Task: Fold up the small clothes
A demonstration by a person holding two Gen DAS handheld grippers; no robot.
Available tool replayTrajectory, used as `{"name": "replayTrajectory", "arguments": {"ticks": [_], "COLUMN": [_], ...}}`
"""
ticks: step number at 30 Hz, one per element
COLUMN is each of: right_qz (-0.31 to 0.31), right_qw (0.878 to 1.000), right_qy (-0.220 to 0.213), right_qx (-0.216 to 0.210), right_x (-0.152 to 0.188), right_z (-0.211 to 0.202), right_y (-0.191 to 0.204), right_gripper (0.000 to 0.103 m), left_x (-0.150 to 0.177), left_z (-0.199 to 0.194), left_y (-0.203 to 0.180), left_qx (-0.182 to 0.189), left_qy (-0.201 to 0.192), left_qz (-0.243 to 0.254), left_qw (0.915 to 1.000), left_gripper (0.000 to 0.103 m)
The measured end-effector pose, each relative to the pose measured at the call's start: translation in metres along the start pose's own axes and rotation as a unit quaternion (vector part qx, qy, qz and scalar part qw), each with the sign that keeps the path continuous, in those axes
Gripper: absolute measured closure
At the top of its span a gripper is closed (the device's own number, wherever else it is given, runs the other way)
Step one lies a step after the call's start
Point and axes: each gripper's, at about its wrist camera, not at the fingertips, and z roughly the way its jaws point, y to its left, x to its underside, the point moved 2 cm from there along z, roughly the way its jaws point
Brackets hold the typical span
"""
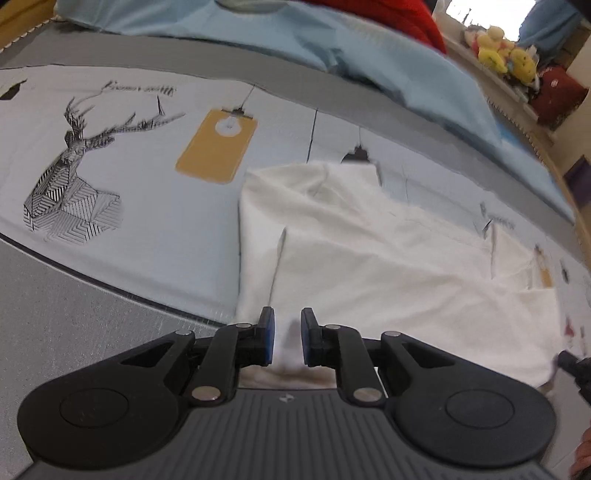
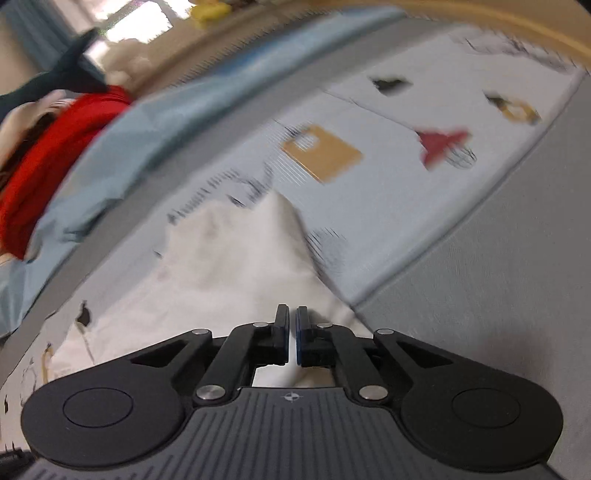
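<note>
A: Where is the white soft cloth garment (image 1: 388, 258) now?

B: It lies spread on the pale blue printed bed sheet (image 1: 155, 192), with its near edge at the border where the sheet meets the grey fabric surface (image 1: 74, 332). The left hand-held gripper (image 1: 287, 338) has its blue pads narrow, and a fold of the white garment stands between them; the pads seem to press on it.

A: And the right hand-held gripper (image 2: 291, 336)?

B: Its jaws are nearly together. The white garment is under it, but I cannot tell if a thin layer is caught between the pads.

A: Is there open room at the edges?

B: Yes. To the left of the garment, the sheet with the black deer drawing (image 1: 70, 166) and the mustard tag print (image 1: 218, 147) is free. Beyond the far edge lies a light blue crumpled cloth (image 1: 369, 48) and a red fabric (image 1: 399, 18).

A: What is hard to see?

B: The right wrist view is blurred. The garment's near hem is hidden behind the gripper bodies.
</note>
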Motion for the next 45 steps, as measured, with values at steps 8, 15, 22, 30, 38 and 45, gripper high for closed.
{"name": "replayTrajectory", "arguments": {"ticks": [8, 15, 22, 30, 38, 45], "right_qz": [0.026, 0.014, -0.113, -0.137, -0.087, -0.092], "right_qw": [0.998, 0.999, 0.990, 0.990, 0.994, 0.989], "right_qy": [0.020, -0.036, -0.085, -0.020, 0.064, 0.093], "right_qx": [0.052, 0.004, -0.021, -0.031, 0.032, 0.066], "right_x": [0.004, -0.010, 0.009, 0.090, 0.140, 0.161], "right_z": [0.001, -0.077, -0.175, -0.223, -0.205, -0.193], "right_y": [-0.026, -0.027, -0.021, -0.076, -0.128, -0.136], "right_gripper": [0.096, 0.092, 0.084, 0.077, 0.077, 0.075], "left_x": [0.016, 0.037, 0.094, 0.196, 0.229, 0.236], "left_z": [0.004, -0.066, -0.174, -0.179, -0.162, -0.148], "left_y": [-0.002, 0.006, 0.022, 0.059, 0.085, 0.090], "left_qx": [-0.021, 0.002, 0.014, 0.027, 0.015, 0.024], "left_qy": [0.009, -0.014, -0.063, 0.022, 0.090, 0.130], "left_qz": [0.018, 0.032, 0.074, 0.025, 0.019, 0.003], "left_qw": [0.9996, 0.9994, 0.9952, 0.9991, 0.9957, 0.9912], "left_gripper": [0.083, 0.082, 0.076, 0.075, 0.075, 0.074]}}
